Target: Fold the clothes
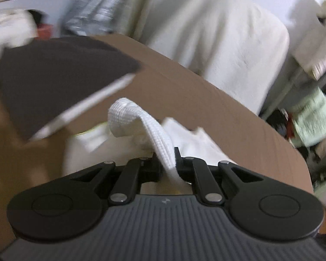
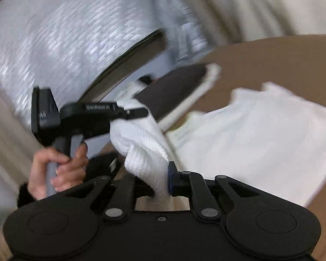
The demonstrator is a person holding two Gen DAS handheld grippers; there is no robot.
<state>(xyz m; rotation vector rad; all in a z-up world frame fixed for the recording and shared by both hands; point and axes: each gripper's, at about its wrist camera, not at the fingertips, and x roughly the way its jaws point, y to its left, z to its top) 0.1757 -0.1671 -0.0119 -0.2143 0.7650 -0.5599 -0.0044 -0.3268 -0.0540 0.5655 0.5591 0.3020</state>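
Left gripper point(image 1: 166, 163): jaws closed tight on a strip of the white waffle-knit garment point(image 1: 139, 126), which loops up and forward from between the fingers.
Right gripper point(image 2: 163, 180): clamped on the same white knit, the cloth bunched against its blue-edged pad.
Left hand point(image 2: 58, 169): seen from the right wrist camera, fist wrapped round the grey handle, knuckles toward the lens, holding its tool level with the nose pointing right into the cloth.
Garment position: lifted off the brown table point(image 1: 206, 91), stretched between both grippers.
On the table: a flat white cloth point(image 2: 260, 139) under the grip point; a dark folded piece point(image 1: 54, 76) with a pale edge further back.
Sharpness: both views motion-blurred.
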